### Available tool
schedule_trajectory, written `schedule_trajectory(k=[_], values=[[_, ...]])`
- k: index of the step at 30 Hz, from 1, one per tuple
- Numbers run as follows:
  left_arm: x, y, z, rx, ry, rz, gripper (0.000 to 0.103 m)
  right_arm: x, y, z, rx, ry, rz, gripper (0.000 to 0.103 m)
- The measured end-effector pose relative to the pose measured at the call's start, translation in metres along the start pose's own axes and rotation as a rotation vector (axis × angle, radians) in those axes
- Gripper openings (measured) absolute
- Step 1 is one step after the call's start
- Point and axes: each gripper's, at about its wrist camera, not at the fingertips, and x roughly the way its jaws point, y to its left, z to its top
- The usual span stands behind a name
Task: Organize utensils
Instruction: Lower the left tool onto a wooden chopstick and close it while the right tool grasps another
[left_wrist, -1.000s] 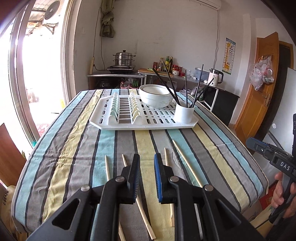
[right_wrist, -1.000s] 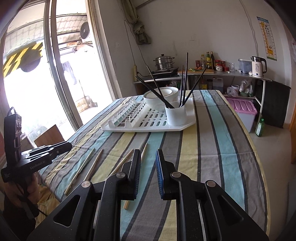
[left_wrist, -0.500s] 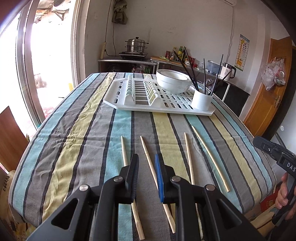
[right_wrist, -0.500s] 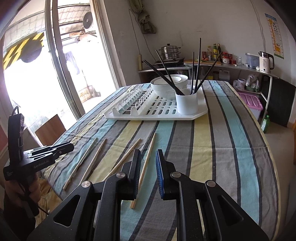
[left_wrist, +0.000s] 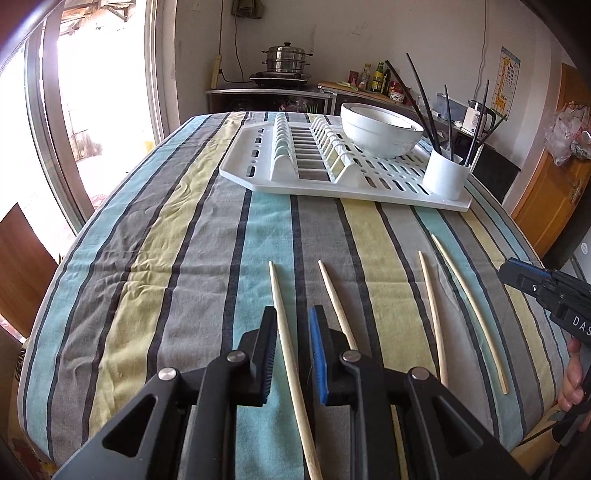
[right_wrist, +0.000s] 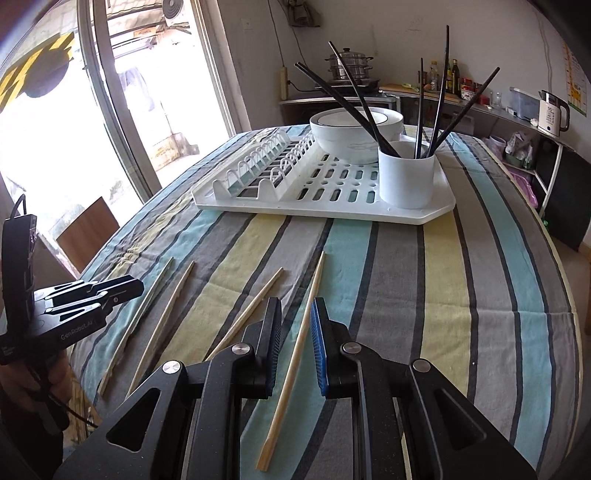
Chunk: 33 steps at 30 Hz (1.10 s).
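Observation:
Several pale wooden chopsticks lie loose on the striped tablecloth near its front edge. My left gripper (left_wrist: 292, 334) is open, its jaws either side of the leftmost chopstick (left_wrist: 286, 339), above it. My right gripper (right_wrist: 296, 328) is open, its jaws either side of the rightmost chopstick (right_wrist: 299, 336). A white cup (right_wrist: 406, 173) with several black chopsticks (right_wrist: 354, 99) stands on the right corner of a white drying rack (right_wrist: 332, 199); the cup also shows in the left wrist view (left_wrist: 445, 175).
A stack of white bowls (left_wrist: 380, 129) sits on the rack behind the cup. The table edge (right_wrist: 565, 280) drops off at the right. A glass door (left_wrist: 92, 92) is to the left, a counter with a steel pot (left_wrist: 286, 61) behind.
Both grippers have moved down and tilted toward the table, each now straddling a wooden chopstick. The rack and cup have not moved.

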Motion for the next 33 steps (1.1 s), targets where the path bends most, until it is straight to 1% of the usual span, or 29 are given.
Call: schedule_trajectory(k=[2,9,17,22,25,26,27,28,31,33], values=[[0.005,0.002,0.004,-0.003,0.013,0.002,0.019,0.011,0.000,0.006,-0.006,0.023,0.003,0.017],[0.024,0.005,0.009,-0.017,0.077,0.008,0.019,0.046,-0.002,0.017,-0.018,0.098,-0.044,0.017],[0.032,0.003,0.014,-0.007,0.095,0.022,0.019,0.067,-0.003,0.024,-0.035,0.155,-0.080,0.017],[0.035,-0.002,0.016,0.020,0.100,0.049,0.019,0.070,0.000,0.027,-0.050,0.166,-0.105,0.017],[0.037,-0.005,0.018,0.034,0.101,0.061,0.019,0.072,0.003,0.028,-0.069,0.174,-0.124,0.013],[0.038,-0.005,0.018,0.036,0.102,0.061,0.019,0.072,0.003,0.028,-0.069,0.176,-0.124,0.013],[0.039,-0.005,0.019,0.036,0.102,0.059,0.017,0.072,0.003,0.028,-0.066,0.178,-0.124,0.009],[0.039,-0.005,0.019,0.034,0.103,0.058,0.014,0.072,0.002,0.029,-0.067,0.178,-0.122,0.007],[0.040,-0.005,0.021,0.033,0.102,0.058,0.007,0.071,0.001,0.028,-0.058,0.179,-0.108,0.006],[0.040,-0.005,0.021,0.030,0.104,0.055,0.007,0.069,-0.001,0.028,-0.049,0.175,-0.095,0.006]])
